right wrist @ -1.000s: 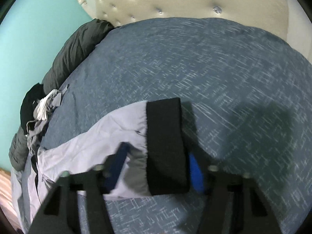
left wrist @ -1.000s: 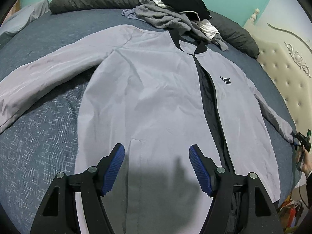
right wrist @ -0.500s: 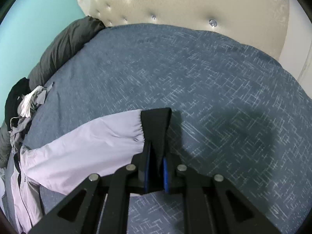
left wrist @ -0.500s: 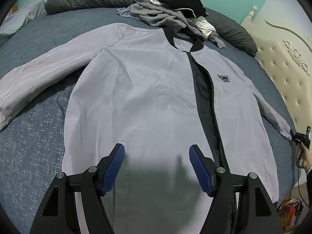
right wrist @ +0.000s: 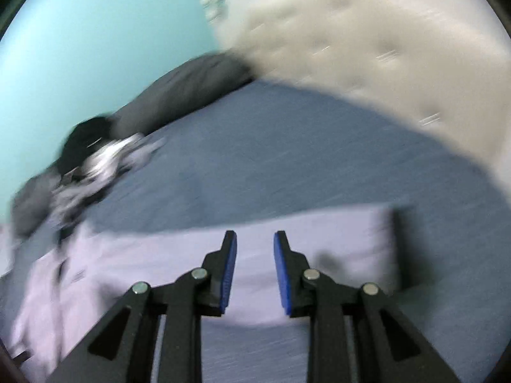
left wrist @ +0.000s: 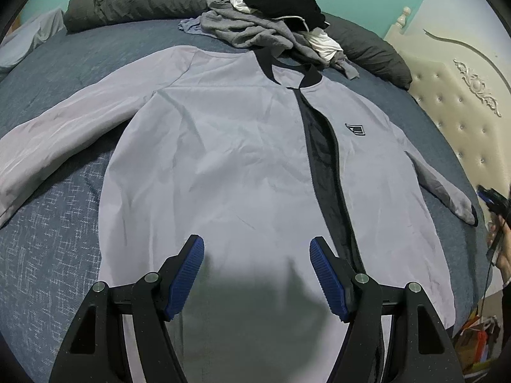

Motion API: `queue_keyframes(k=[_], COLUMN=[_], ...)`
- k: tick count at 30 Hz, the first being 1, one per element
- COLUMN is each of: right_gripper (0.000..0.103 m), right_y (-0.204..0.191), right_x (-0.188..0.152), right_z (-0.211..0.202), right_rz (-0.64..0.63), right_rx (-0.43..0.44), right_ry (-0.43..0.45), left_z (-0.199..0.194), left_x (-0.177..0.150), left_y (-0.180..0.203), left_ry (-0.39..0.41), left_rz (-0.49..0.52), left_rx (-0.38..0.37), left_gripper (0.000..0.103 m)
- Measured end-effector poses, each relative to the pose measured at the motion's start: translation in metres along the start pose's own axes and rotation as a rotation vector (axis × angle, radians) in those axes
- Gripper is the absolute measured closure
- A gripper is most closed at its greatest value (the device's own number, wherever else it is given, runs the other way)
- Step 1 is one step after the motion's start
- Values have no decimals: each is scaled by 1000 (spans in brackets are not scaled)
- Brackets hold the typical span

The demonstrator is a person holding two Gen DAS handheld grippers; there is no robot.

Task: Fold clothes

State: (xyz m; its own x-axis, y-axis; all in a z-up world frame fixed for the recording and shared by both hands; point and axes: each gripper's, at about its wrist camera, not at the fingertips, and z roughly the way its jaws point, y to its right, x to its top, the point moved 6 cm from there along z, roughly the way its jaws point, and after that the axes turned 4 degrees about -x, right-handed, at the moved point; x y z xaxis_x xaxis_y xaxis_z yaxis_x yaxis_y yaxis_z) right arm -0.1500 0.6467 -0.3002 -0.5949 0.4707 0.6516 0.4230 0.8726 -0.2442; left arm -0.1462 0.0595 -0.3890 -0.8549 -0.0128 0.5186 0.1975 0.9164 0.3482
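Two claws over one thin, slippery-looking jacket (left wrist: 223,159) spread flat on the bed (left wrist: 48,239). Left claw (left wrist: 257,274) hangs wide open and empty at 6 o'clock above the hem. Right claw (right wrist: 255,269), clamped on the black cuff (right wrist: 404,249) half a second ago, has let go, jaws opening, nothing between. I'd pinch cuffs or hem. Clothes pile (left wrist: 274,22) at 12.

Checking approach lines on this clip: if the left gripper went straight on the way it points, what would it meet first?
Most likely the front panel of the grey jacket, spread flat on the bed. The left gripper is open with nothing between its jaws; depth is hard to judge.
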Motion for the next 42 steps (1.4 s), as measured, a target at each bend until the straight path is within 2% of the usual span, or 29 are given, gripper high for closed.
queue_keyframes(k=[5,10,13,20,24,26,27,28,32,37,42], right_gripper=[78,73,63,61,62,67,78,85,98,100,100], right_y=[-82,-128,-141,-146,-141,-141,-140,-141,-145,-147,-151], right_x=[-61,-94,-101,-91,-83,-82,-81,-81,-80,-85,-101], right_z=[52,97,113,142,151,153,154,154,149,133,127], right_rz=[18,107,172,287,361,380,389,395,380,395,389], right_rx=[177,209,206,153,131,120,114,114,112,136,142], right_ry=[-207,-286,-301,-255,-228,-220,-217,-211,-185,-173,-225], left_z=[-1,-2,-2,-3,3,6,8,8,7,7,7], left_x=[0,5,9,12,8,5,4,3,1,-1,0], left_y=[2,-1,-2,-13,-22,-26,-28,-29,-36,-38,-33], left_ry=[8,33,63,135,138,133,130,128,131,133,136], left_rz=[2,2,-4,-18,-20,-31,-35,-35,-37,-40,-30], left_rx=[-18,-20,-28,-34,-30,-37,-39,-40,-37,-44,-61], left_gripper=[30,30,29,29,29,29,29,29,29,29,29])
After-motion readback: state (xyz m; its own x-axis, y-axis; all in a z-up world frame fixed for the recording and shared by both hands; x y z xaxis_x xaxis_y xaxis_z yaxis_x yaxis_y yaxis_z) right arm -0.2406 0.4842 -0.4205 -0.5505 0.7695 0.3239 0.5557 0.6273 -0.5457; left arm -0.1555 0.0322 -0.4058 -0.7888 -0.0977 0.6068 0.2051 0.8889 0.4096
